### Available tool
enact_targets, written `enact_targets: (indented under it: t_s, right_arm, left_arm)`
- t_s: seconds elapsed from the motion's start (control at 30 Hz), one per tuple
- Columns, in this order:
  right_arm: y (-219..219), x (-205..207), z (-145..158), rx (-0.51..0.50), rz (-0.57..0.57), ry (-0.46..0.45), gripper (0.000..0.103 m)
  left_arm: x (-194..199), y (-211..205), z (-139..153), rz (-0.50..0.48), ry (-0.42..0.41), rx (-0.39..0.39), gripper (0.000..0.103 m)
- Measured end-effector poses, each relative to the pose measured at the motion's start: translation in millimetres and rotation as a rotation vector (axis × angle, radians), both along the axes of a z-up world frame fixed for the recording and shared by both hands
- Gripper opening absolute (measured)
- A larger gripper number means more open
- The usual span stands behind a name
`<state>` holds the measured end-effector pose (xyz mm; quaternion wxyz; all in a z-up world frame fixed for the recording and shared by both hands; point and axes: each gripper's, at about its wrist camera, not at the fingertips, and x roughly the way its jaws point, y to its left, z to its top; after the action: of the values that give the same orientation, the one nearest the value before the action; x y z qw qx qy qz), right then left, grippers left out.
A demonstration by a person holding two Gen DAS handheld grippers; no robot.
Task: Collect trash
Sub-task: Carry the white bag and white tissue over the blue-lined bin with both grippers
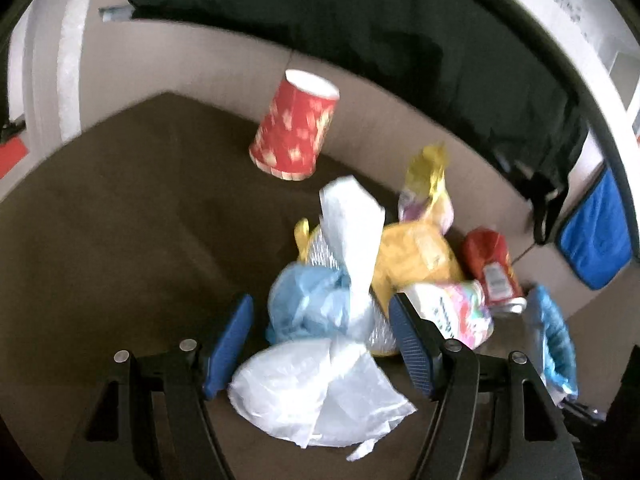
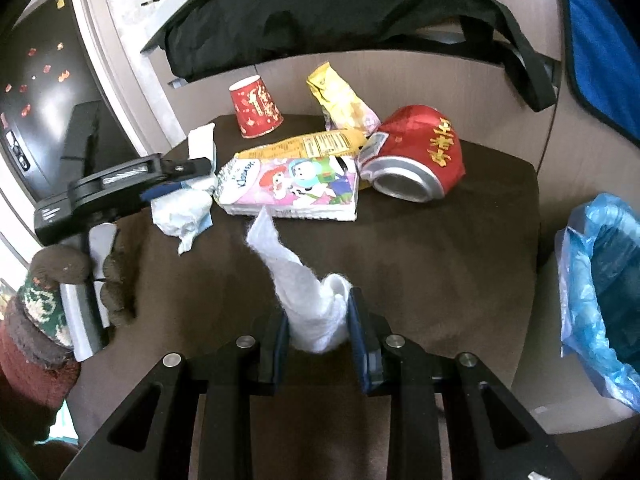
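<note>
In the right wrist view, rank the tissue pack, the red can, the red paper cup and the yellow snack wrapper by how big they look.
Largest to smallest, as they look:
1. Tissue pack
2. Red can
3. Yellow snack wrapper and red paper cup, too alike to rank.
The cup and the wrapper also sit farther from the camera, so their true sizes stay unsure.

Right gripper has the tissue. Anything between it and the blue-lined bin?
Nothing visible. The right gripper is shut on the white tissue above bare brown table. The bin with the blue liner sits off the table's right edge, mouth open. The crushed red can and tissue pack lie farther back, off that path.
</note>
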<state>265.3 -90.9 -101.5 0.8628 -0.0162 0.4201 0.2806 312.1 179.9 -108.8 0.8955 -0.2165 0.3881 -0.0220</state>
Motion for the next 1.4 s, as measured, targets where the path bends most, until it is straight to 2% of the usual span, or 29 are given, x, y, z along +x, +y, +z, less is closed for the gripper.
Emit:
enact_targets:
  t_s: [0.03, 0.27, 0.4, 0.6, 0.77, 0.9, 1.03, 1.17, 1.4]
  right_arm:
    - [0, 0, -1, 0.0, 0.002, 0.005, 0.026]
    - [-2, -1, 3, 0.01, -0.002, -0.01, 0.026]
    - [-10, -4, 16, 0.035, -0.013, -0.041, 0.026]
    - [-56, -11, 78, 0.112, -0.085, -0.173, 0.026]
    - [-123, -22, 136, 0.152, -0.209, -0.304, 0.026]
    - [-168, -33, 157, 0.129, -0.306, -0.37, 0.026]
    - [-207, -40, 160, 0.104, -0.38, -0.393, 0.026]
    - [-233, -42, 149, 0.068, -0.432, -0.398, 0.026]
    - [-264, -36, 127, 0.083, -0.471, -0.369, 0.026]
  left_arm:
    - [-1, 0, -1, -0.003, 0.005, -0.002, 0.052]
    - [-31, -9, 22, -0.004, -0.082, 0.066, 0.05]
    - [-50, -35, 59, -0.046, -0.167, 0.09, 0.05]
    - [-73, -97, 137, -0.133, -0.374, 0.139, 0.05]
    - [-77, -163, 172, -0.225, -0.487, 0.198, 0.05]
    - [-71, -218, 175, -0.321, -0.51, 0.226, 0.051]
    - [-59, -264, 164, -0.394, -0.493, 0.218, 0.051]
    - [-48, -299, 155, -0.433, -0.473, 0.207, 0.051]
    - [-33, -334, 134, -0.468, -0.427, 0.222, 0.051]
